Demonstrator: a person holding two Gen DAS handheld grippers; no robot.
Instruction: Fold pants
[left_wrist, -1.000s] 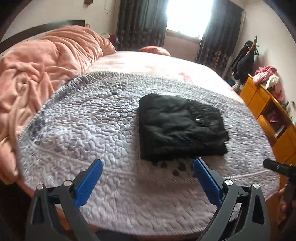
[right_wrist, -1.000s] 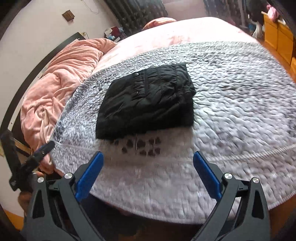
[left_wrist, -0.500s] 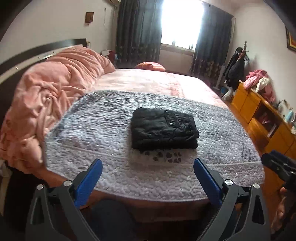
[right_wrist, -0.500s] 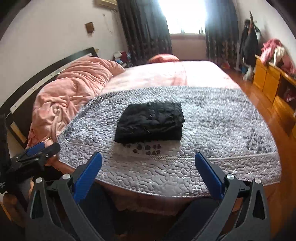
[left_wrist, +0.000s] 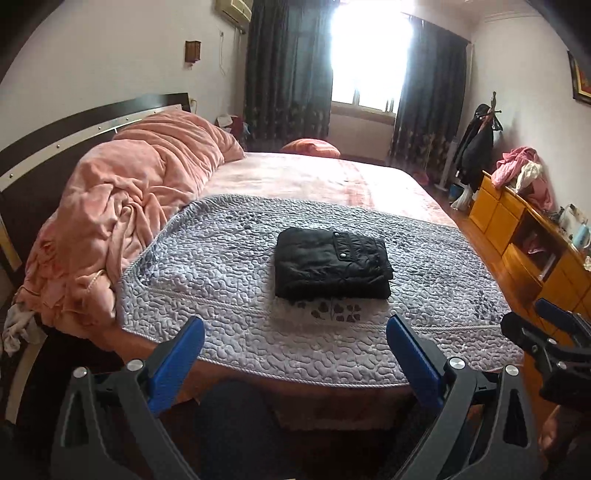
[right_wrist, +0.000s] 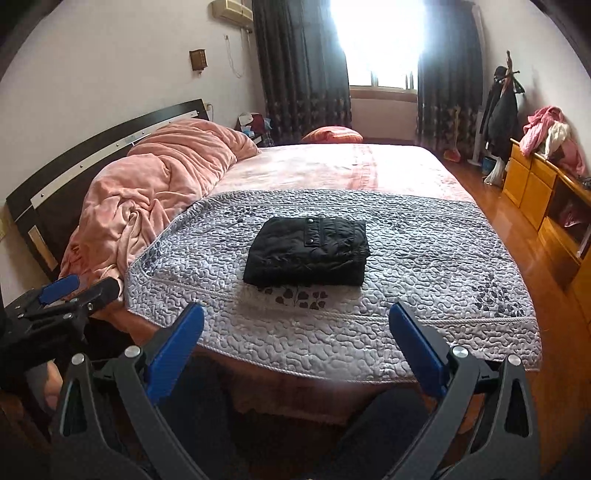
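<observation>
The black pants (left_wrist: 330, 263) lie folded into a compact rectangle on the grey quilted bedspread (left_wrist: 221, 266), near the bed's front edge; they also show in the right wrist view (right_wrist: 308, 255). My left gripper (left_wrist: 295, 328) is open and empty, held back off the bed in front of the pants. My right gripper (right_wrist: 296, 317) is open and empty too, also back from the bed edge. The right gripper shows at the right edge of the left wrist view (left_wrist: 546, 332), and the left gripper at the left edge of the right wrist view (right_wrist: 66, 295).
A crumpled pink duvet (left_wrist: 136, 199) lies along the bed's left side by the dark headboard (left_wrist: 74, 125). A yellow wooden cabinet (left_wrist: 524, 229) with clothes on top stands at the right. A coat rack (right_wrist: 502, 107) and curtained window (right_wrist: 380, 40) are at the back.
Both grippers have pulled back and up from the bed; the folded pants look smaller and farther away. The pants themselves have not moved.
</observation>
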